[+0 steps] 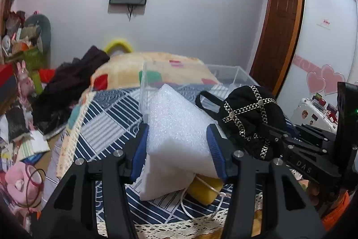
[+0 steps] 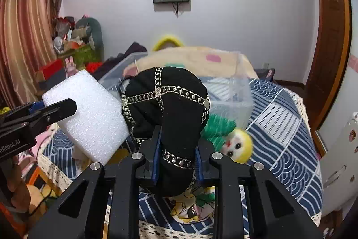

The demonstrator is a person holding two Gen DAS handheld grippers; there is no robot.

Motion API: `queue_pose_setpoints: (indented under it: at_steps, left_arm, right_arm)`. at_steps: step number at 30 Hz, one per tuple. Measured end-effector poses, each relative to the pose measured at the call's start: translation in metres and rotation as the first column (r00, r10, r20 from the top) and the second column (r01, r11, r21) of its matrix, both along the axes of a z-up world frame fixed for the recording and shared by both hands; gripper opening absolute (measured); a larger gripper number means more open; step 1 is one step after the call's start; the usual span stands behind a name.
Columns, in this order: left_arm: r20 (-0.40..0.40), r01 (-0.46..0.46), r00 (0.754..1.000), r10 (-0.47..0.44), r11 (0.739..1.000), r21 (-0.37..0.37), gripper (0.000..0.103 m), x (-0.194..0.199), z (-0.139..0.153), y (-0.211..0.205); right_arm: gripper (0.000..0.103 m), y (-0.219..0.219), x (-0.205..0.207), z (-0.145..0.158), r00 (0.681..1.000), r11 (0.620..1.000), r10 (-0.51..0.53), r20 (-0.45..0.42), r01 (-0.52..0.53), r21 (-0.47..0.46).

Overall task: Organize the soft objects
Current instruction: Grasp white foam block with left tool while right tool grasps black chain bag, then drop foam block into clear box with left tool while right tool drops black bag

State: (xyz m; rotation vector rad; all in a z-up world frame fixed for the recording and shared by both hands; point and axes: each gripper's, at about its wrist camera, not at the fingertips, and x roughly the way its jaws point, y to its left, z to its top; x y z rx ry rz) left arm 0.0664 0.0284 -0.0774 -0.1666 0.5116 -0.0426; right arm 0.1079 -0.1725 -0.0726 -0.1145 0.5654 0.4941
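Left gripper (image 1: 179, 147): jaws clamped on the foam (image 1: 176, 124), pads pressed into both its sides. Foam is off the bed (image 1: 107, 118), in front of the bin (image 1: 197, 80) and left of the hat. A yellow thing with white string (image 1: 208, 189) lies on the bed just under the foam; can't tell if they touch.

Right gripper (image 2: 177, 149): jaws clamped on a bunched fold of the black hat (image 2: 165, 109), which hangs in front of the bin, touching or nearly touching the foam's right edge. The doll (image 2: 232, 142) lies on the bed right of the hat, beside the bin's near wall; blurred, so no detail.

Likely step: both items go into the bin.

Risks:
- Foam is squashy and wide; it could pivot in the pads and catch the bin's near rim.
- Hat is held by a fold only; fabric could slip, or its strap (image 1: 208, 102) could snag the rim.
- Grippers sit close together; moving both at once risks foam and hat colliding.
- Clear walls make the rim hard to judge.
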Motion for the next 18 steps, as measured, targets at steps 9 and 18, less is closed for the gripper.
queue_pose_setpoints:
  at_steps: [9, 18]
  left_arm:
    - [0.098, -0.043, 0.994, 0.039, 0.998, 0.034, 0.051, -0.016, 0.028, 0.004]
    - [0.190, -0.095, 0.978, 0.085, 0.994, 0.049, 0.051, -0.008, 0.058, 0.011]
  right_arm:
    - [0.021, -0.017, -0.004, 0.032, 0.995, 0.998, -0.037, 0.090, 0.032, 0.058]
    - [0.021, -0.024, 0.007, 0.057, 0.982, 0.994, -0.074, 0.175, 0.058, 0.092]
